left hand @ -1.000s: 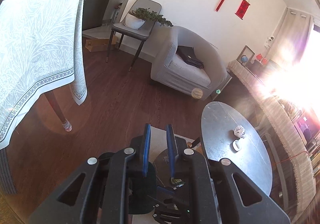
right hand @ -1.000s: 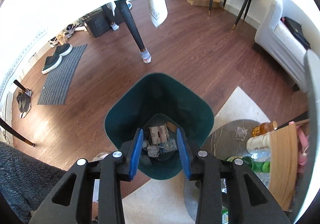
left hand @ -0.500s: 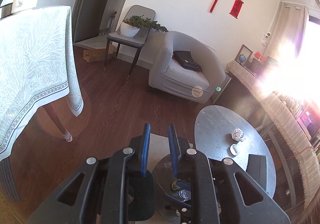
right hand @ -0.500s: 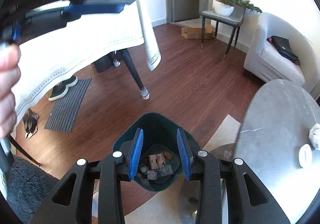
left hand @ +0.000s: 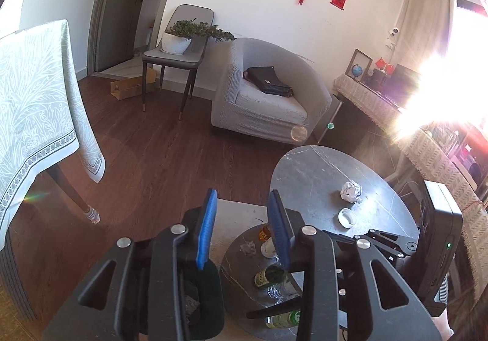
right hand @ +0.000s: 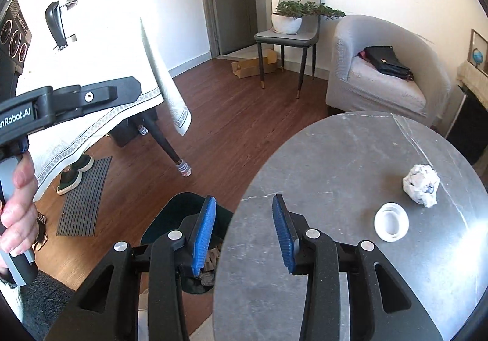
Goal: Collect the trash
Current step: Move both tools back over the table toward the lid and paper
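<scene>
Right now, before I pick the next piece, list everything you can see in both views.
paper ball: 1, white, upper table, right side
cap: 1, white, upper table, near the paper ball
upper table: 1, grey, round
lower table: 1, grey, under the upper one
bottles: several, green, clear and amber, on lower table
bin: 1, dark green, on floor, trash inside
armchair: 1, grey, by wall
bag: 1, black, on armchair
chair: 1, grey, by door
plant pot: 1, white, on chair
box: 1, cardboard, under chair
tablecloth: 1, pale, at left
mat: 1, grey, with shoes
left gripper: jaws just opening, nothing between
right gripper: jaws just opening, nothing between
</scene>
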`<move>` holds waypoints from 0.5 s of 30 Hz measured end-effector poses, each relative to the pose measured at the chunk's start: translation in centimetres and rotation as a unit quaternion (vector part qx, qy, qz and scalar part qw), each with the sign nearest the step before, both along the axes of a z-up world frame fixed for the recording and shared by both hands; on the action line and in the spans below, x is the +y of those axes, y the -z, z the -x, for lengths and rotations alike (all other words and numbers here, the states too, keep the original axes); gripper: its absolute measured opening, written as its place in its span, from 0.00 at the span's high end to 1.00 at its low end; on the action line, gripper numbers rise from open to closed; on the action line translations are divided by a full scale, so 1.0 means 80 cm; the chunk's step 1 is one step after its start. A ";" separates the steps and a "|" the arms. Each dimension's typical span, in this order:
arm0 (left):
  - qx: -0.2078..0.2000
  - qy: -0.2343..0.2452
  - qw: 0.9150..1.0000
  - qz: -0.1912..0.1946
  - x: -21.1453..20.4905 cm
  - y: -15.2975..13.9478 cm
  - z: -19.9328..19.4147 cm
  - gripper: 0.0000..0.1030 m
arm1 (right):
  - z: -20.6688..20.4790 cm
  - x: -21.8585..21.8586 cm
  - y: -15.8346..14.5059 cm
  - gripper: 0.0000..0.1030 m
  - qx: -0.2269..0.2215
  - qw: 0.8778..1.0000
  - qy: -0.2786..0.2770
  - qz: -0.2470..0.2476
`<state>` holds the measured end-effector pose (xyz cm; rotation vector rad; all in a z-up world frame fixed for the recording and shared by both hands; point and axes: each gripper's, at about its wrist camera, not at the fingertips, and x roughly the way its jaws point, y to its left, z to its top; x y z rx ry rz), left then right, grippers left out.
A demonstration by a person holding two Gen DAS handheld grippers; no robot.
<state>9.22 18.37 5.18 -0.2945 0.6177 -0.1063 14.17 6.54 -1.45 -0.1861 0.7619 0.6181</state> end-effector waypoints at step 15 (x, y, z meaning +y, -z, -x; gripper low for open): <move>0.006 0.080 0.997 -0.019 -0.102 0.011 -0.036 0.42 | -0.024 -0.117 -0.003 0.39 -0.010 0.996 0.085 -0.015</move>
